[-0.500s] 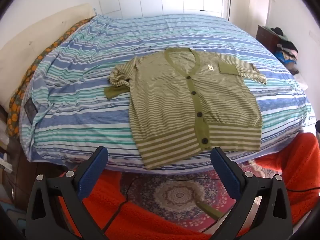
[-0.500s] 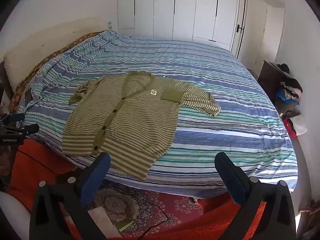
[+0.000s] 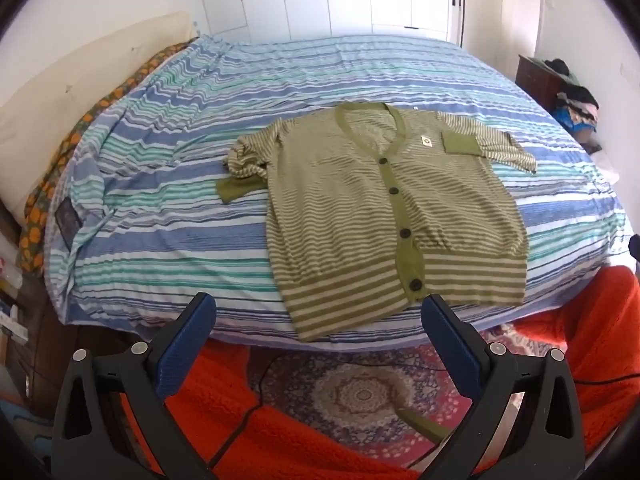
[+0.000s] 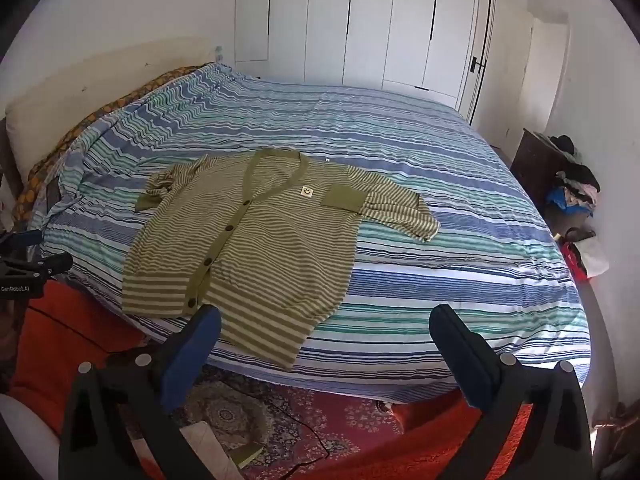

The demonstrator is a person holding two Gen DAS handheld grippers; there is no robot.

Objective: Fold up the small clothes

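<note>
**Ana:** While the green striped cardigan (image 3: 384, 216) lies flat and face-up on the bed (image 3: 168, 216), buttoned down the front, its hem hangs a little over the near edge and its neck points away to the far side.

**Ben:** So the long axis runs hem to collar, straight away from both tools. One sleeve (image 3: 244, 160) is bunched and crumpled, the other sleeve (image 4: 404, 212) lies spread out flat beside the chest pocket.

**Ana:** Left tool (image 3: 318, 316) sits just short of the hem, spread wide, nothing between its pads. Right tool (image 4: 324, 328) likewise spread and empty, off towards the flat-sleeve side.

**Ben:** I'd judge the left one nearer the hem, and nearer that crumpled sleeve too. Folding hasn't begun yet.

**Ana:** Beyond it, striped bedding all round, an orange blanket (image 3: 592, 340) and patterned rug (image 3: 360, 392) below, white wardrobe doors (image 4: 360, 20) behind
</note>
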